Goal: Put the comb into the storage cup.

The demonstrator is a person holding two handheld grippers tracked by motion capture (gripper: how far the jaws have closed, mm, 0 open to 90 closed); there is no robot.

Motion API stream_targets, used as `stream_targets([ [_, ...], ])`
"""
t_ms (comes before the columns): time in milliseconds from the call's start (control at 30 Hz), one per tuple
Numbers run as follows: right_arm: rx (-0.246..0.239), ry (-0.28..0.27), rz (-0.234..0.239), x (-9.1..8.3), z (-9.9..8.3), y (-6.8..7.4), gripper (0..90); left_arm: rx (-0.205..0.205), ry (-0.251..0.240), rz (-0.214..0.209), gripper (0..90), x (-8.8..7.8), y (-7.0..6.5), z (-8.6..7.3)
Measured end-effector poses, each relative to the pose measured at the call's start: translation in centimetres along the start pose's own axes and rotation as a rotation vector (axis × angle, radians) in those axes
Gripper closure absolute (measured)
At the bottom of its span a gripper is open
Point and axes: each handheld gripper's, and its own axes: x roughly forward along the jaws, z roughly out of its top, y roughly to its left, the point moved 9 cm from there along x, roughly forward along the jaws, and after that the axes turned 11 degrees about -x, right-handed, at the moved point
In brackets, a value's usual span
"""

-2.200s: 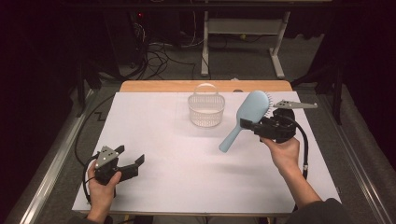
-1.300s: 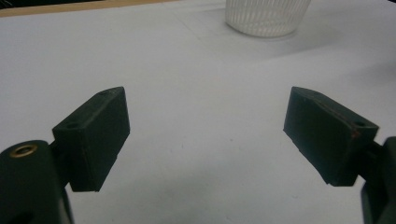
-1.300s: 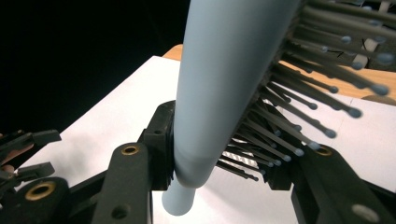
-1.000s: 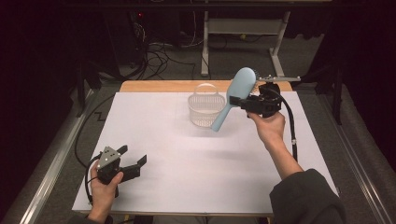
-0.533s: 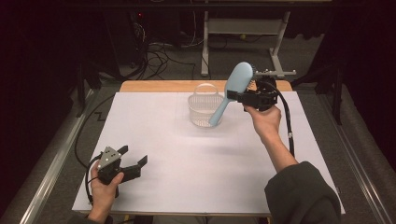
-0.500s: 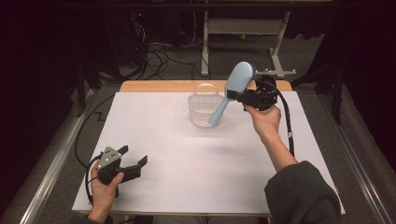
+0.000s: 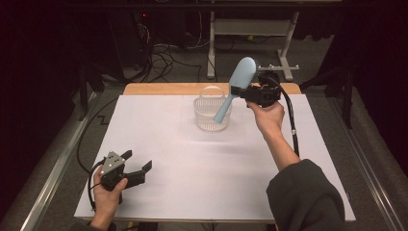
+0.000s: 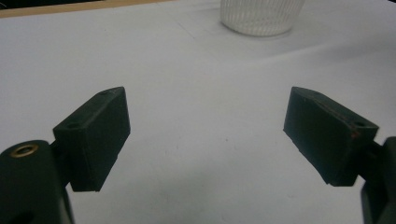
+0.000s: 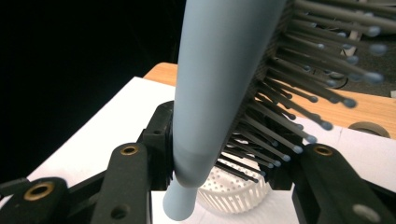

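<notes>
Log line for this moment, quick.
right gripper: shut on hairbrush | handle over basket | left gripper: open, idle on table

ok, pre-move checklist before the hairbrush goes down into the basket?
1. Grip: right gripper shut on the light blue hairbrush near the base of its head: ok.
2. Brush pose: handle tip down, tilted, at the basket's rim in the high view: ok.
3. Clear white slatted basket upright on the white table: ok.
4. Basket empty inside: cannot tell.
5. Basket handle clear of the brush's path: cannot tell.
6. Left gripper open, holding nothing, near the table's front edge, away from the basket: ok.
</notes>
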Motion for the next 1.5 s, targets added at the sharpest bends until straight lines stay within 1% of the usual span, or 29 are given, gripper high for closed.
stream_targets([
  [300, 0.008, -0.003, -0.021, 0.6, 0.7, -0.2, 54.8, -0.003, -0.008, 0.004, 15.6, -0.1, 0.0, 0.1],
  [733, 0.009, -0.025, -0.06, 1.7, 1.6, -0.7, 54.5, -0.001, 0.0, 0.0, 15.7, 0.0, 0.0, 0.0],
  [967, 0.019, -0.026, -0.072, 2.6, 1.6, -0.9, 54.3, 0.001, 0.003, -0.002, 15.7, 0.0, -0.1, 0.0],
  [1067, 0.034, -0.03, -0.068, 3.1, 1.5, -0.9, 54.0, 0.002, 0.004, -0.001, 15.7, 0.0, -0.1, 0.0],
  [1200, 0.032, -0.023, -0.079, 3.9, 1.1, -1.0, 54.0, -0.005, 0.0, 0.001, 15.7, -0.1, 0.0, -0.1],
  [1300, 0.045, -0.023, -0.077, 4.4, 1.0, -1.0, 54.0, -0.007, 0.003, 0.0, 15.7, 0.0, 0.0, -0.1],
  [1500, 0.028, -0.014, -0.085, 5.1, 0.7, -0.8, 54.0, -0.006, 0.003, -0.001, 15.7, 0.0, 0.0, -0.1],
])
